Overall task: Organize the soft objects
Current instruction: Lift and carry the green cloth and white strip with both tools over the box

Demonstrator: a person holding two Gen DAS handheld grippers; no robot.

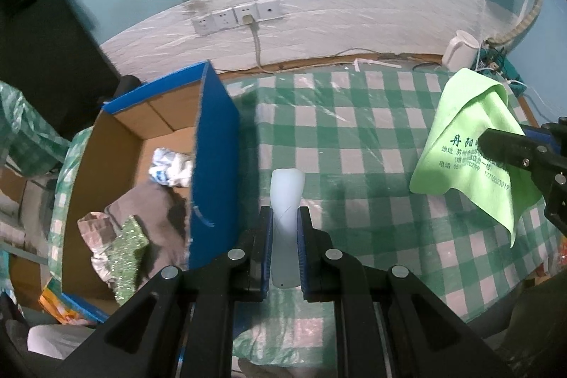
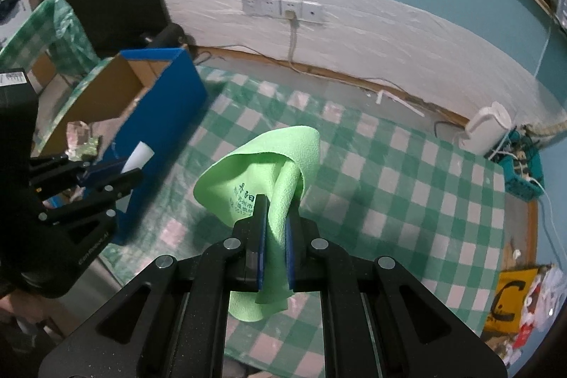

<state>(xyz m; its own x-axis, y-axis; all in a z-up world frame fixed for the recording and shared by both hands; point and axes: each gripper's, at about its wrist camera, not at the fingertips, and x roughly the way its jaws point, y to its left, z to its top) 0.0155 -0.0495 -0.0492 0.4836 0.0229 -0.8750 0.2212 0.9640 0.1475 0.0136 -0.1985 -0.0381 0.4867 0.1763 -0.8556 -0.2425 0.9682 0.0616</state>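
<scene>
A: Left gripper (image 1: 286, 229)?
B: Clamped on a white tube (image 1: 286, 201), smooth, translucent, long axis running out along the fingers. Box (image 1: 212, 144) sits just to that gripper's left, blue card outside, brown inside, soft stuff already in it.
A: Right gripper (image 2: 275, 236)?
B: Pinching a green cloth (image 2: 262, 165), thin, draped, printed. Box lies farther left, beyond the other gripper. Left likely drops first.

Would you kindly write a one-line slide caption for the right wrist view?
Right gripper shut on a green cloth above the checked table, blue box at left.
</scene>
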